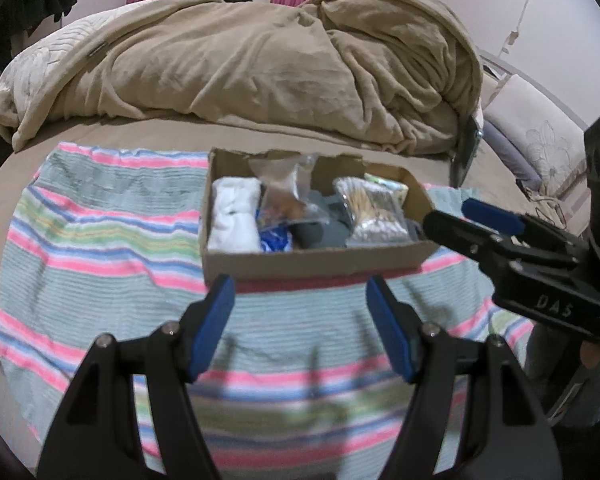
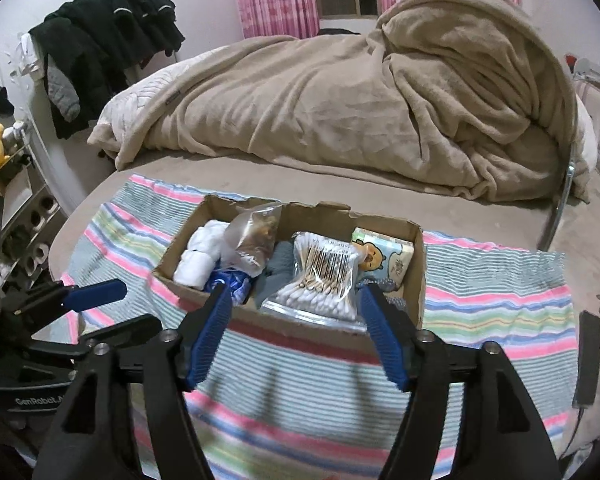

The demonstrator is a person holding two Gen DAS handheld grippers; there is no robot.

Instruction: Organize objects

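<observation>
The cardboard box point(image 1: 316, 258) sits on the striped towel point(image 1: 100, 240), just ahead of both grippers. Inside it, from left to right, lie a white cloth roll point(image 1: 236, 216), a clear snack bag point(image 1: 280, 192), a grey cloth point(image 2: 278, 266), a cotton swab pack point(image 2: 320, 280) and a tissue pack point(image 2: 384, 258). The left gripper point(image 1: 300, 328) and right gripper point(image 2: 296, 332) both gape wide, holding nothing, the right one nearer the box. Beyond the box lies a tan blanket point(image 1: 260, 60).

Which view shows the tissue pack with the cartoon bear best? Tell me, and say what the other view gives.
The right wrist view: the tissue pack lies in the cardboard box's right end, bear print plain. The left wrist view shows only a sliver of it behind the cotton swab bag.
</observation>
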